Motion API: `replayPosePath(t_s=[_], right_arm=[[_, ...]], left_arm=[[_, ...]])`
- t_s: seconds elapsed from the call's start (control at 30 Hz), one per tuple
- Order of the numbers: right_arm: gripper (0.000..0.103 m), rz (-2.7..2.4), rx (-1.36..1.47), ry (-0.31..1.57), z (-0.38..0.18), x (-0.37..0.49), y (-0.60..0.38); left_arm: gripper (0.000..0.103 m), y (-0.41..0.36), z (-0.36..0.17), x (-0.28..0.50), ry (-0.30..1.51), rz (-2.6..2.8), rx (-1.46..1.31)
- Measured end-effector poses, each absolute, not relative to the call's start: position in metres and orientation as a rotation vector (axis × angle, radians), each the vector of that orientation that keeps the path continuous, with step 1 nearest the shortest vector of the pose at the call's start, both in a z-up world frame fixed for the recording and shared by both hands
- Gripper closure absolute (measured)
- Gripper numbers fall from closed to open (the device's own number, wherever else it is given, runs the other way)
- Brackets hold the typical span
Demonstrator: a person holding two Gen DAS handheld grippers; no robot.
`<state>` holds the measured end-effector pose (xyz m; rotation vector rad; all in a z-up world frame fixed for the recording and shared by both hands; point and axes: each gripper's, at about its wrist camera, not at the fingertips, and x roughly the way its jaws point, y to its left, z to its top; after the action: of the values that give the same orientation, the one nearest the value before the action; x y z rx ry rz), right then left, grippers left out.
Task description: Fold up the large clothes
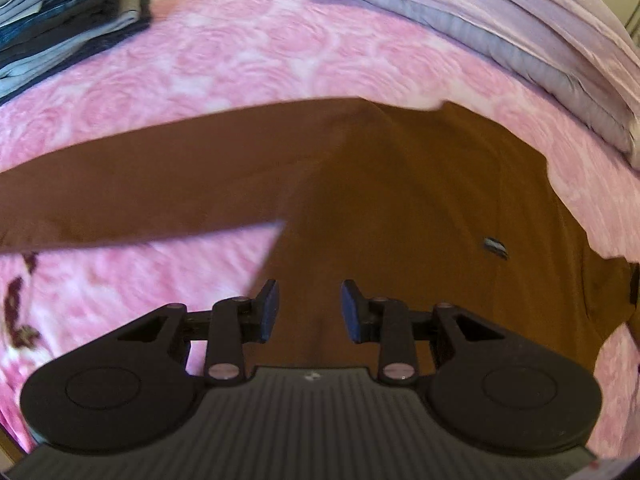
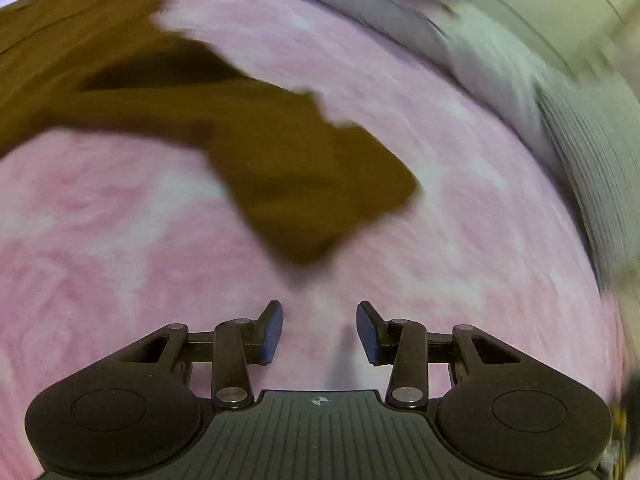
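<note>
A large brown garment [image 1: 400, 208] lies spread on a pink rose-patterned bedspread [image 1: 240, 60], one sleeve stretching left and a small label near its right side. My left gripper [image 1: 309, 308] hovers open over the garment's lower body, nothing between its blue pads. In the right wrist view, the brown garment [image 2: 296, 168] shows a rumpled sleeve that ends ahead of my right gripper [image 2: 319, 330]. That gripper is open over bare bedspread [image 2: 120, 260], apart from the cloth. The right wrist view is blurred.
A stack of folded dark blue and white clothes [image 1: 60, 12] sits at the far left of the bed. Lilac and grey pillows [image 1: 500, 32] line the far edge, and the pillows [image 2: 520, 80] run along the right.
</note>
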<state>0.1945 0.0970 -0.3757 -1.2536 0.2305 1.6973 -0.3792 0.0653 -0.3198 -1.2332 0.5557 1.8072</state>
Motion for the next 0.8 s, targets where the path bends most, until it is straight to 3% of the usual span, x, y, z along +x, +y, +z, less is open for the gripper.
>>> replayPosePath(t_s=[0.1,0.13,0.17,0.27,0.37,0.43,0.5,0.57,0.6,0.73,0.8], right_arm=[[0.067,1.724,-1.204,0.098,-0.386,0.185,0.104],[0.077,1.74,-1.17,0.1,-0.385,0.182,0.11],[0.102,1.778,-1.151,0.127,-0.383,0.18,0.115],[0.102,1.882,-1.11,0.167,-0.36,0.167,0.115],[0.102,2.026,-0.911,0.581,-0.307,0.165,0.116],[0.102,2.084,-0.539,0.977,-0.266,0.183,0.126],[0.102,1.977,-0.25,1.143,-0.244,0.212,0.137],[0.101,1.762,-0.121,1.198,-0.238,0.245,0.143],[0.096,1.651,-0.113,1.214,-0.241,0.262,0.145],[0.085,1.307,-0.439,1.158,-0.265,0.281,0.127],[0.067,1.278,-0.602,1.139,-0.279,0.273,0.116]], left_arm=[[0.074,0.071,-0.321,-0.363,0.586,1.8,-1.229],[0.074,0.072,-0.32,-0.359,0.592,1.8,-1.226],[0.074,0.074,-0.318,-0.356,0.598,1.802,-1.22],[0.074,0.075,-0.309,-0.35,0.596,1.81,-1.194],[0.074,0.075,-0.303,-0.348,0.584,1.82,-1.195],[0.074,0.074,-0.3,-0.347,0.568,1.828,-1.202],[0.074,0.073,-0.297,-0.346,0.547,1.834,-1.209],[0.074,0.072,-0.295,-0.343,0.531,1.832,-1.213],[0.074,0.071,-0.295,-0.342,0.525,1.83,-1.215],[0.074,0.063,-0.3,-0.338,0.521,1.825,-1.244],[0.074,0.059,-0.305,-0.337,0.524,1.826,-1.268]])
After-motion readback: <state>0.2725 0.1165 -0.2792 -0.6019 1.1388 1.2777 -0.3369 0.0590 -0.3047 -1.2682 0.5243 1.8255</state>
